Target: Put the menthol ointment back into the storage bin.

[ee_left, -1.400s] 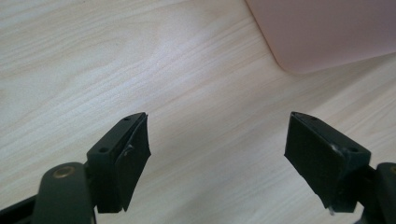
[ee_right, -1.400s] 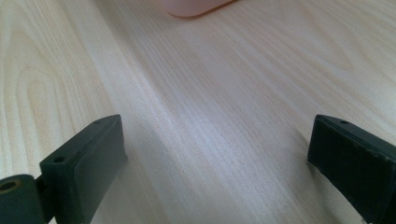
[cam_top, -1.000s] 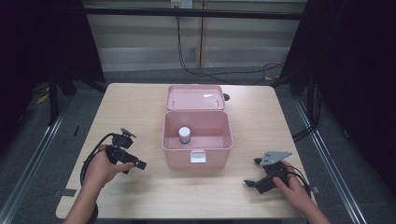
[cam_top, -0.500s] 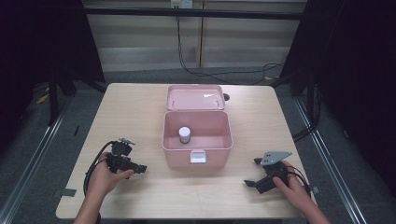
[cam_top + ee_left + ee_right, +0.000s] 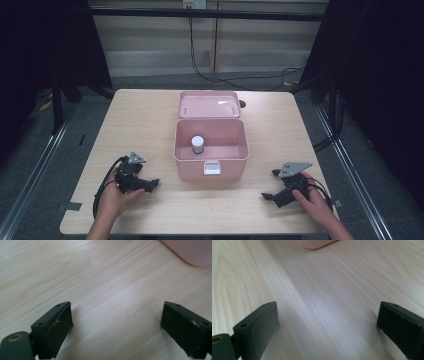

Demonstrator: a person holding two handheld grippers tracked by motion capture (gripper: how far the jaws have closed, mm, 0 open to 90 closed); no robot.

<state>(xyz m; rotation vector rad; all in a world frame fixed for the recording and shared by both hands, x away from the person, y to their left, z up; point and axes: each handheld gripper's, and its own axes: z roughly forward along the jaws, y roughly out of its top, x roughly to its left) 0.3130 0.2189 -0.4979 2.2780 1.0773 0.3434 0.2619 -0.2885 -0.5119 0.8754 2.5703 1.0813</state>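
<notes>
Resting wide and empty on the desk (image 5: 150, 125), the left tongs (image 5: 150, 184), just opened, and right tongs (image 5: 267, 196) flank the pink box (image 5: 211, 150), whose small jar (image 5: 198, 145) could tip if bumped.

Counter (image 5: 150, 125): pale wood-grain top, smooth, low satin sheen; fine straight grain lines plain in both gripper views.

Pink box (image 5: 211, 155): moulded plastic by the look, smooth, soft semi-gloss; open lid (image 5: 208, 104) of the same finish, catching a small highlight.

Small jar (image 5: 198, 145) inside the box: pale, smooth cap; body material cannot be told.

Left gripper (image 5: 117, 327) and right gripper (image 5: 328, 327): jaws of black matt plastic, flat faces, screw holes in the sides. Grey three-cornered plates on top look like dull metal.
</notes>
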